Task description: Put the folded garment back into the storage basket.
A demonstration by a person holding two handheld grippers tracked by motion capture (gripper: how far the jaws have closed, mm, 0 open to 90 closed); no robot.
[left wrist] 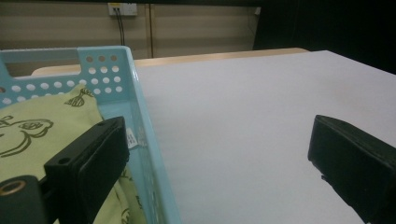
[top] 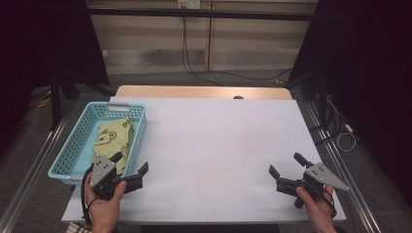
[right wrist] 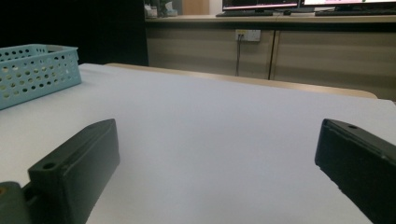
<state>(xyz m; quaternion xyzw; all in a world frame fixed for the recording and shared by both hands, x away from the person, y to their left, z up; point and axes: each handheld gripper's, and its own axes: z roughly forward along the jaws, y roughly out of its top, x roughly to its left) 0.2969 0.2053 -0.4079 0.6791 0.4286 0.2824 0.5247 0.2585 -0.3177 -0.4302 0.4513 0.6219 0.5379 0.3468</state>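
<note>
1. Where the white table point(top: 214, 141) spreads across the high view, its middle is bare and a strip of wood edge runs along its far side.
2. At the table's left edge sits the blue basket point(top: 138, 127), long side running away from the person, walls pierced with holes.
3. Inside the basket lies the green cloth point(top: 112, 137), printed with a bear figure, crumpled against the right wall and filling the near half.
4. At the basket's near right corner the left gripper point(top: 129, 163) is held in a hand; its jaws stand wide apart with nothing between them, one over the cloth and one over the table outside the wall.
5. Well apart from the basket, near the right front corner of the table, the right gripper point(top: 283, 165) is also spread wide and holds nothing, pointing across the bare surface.
</note>
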